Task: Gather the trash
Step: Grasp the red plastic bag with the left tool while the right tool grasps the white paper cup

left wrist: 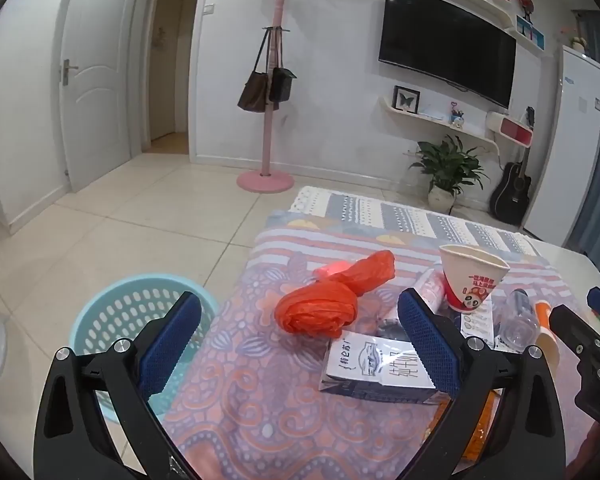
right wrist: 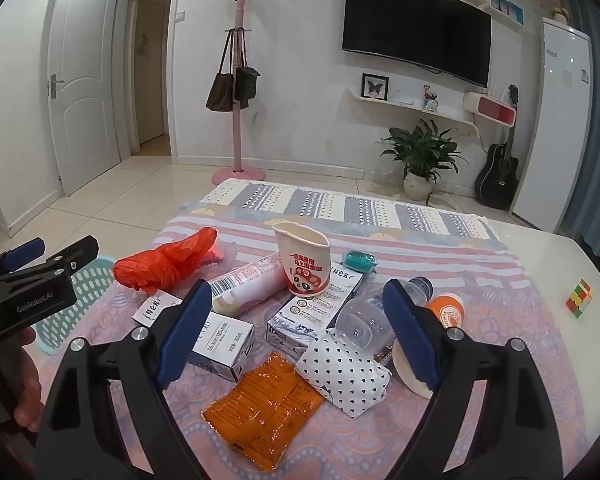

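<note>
At twelve o'clock ahead of the wide, empty left tool [left wrist: 300,340] lies the red bag [left wrist: 320,304]; right tool [right wrist: 300,334] likewise wide. Collection seems unstarted: next, clamp bag, carry to basket [left wrist: 100,312] at nine.

far ahead of the gripper a pink coat rack [right wrist: 238,80] holds bags, a wall tv [right wrist: 416,26] hangs right, a guitar [right wrist: 498,172] beside a potted plant [right wrist: 420,156].

"GenRobot.AI" on left hand-held gripper [right wrist: 40,254]

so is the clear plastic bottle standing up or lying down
Lying down. The clear plastic bottle rests on its side on the patterned tablecloth, base toward the camera, neck pointing away, beside the orange-lidded cup.
</note>
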Demonstrator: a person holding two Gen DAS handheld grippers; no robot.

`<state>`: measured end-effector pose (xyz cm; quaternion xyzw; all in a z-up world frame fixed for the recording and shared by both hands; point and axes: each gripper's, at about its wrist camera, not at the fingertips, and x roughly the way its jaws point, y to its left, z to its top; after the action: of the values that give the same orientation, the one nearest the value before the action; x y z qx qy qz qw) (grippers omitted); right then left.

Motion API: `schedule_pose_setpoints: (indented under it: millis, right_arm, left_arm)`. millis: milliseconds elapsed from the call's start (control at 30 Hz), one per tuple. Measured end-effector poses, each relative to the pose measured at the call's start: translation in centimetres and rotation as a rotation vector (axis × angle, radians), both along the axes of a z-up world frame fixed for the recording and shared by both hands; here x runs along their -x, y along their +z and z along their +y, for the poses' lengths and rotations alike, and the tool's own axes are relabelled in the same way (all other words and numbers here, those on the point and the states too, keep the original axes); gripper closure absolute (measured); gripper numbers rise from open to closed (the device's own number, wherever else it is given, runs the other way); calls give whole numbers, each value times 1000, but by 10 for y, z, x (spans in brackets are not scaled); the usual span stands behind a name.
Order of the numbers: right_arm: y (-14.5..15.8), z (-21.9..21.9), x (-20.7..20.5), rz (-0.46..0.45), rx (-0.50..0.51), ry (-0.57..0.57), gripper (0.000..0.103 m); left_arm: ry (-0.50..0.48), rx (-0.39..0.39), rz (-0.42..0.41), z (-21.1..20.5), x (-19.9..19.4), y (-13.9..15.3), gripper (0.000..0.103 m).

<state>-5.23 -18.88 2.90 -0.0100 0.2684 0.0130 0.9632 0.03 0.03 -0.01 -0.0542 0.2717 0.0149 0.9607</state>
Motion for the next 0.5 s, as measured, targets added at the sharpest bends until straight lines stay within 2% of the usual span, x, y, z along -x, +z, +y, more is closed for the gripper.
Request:
schedule_pose_setpoints:
  millis: [300,433,500]
  right_arm:
    - [-1,-9,-2,7,-19,-17,20]
    - [-1,-20,-4,15,-29,-41,20]
    - [-1,-28,-7,18,-42,-55,25]
  left_arm:
    - [-2,6,17,-6,3,-2,7]
    - [-40,56,65,1,-7,-7,7]
    - [-58,57,74,4,-15,-14,7]
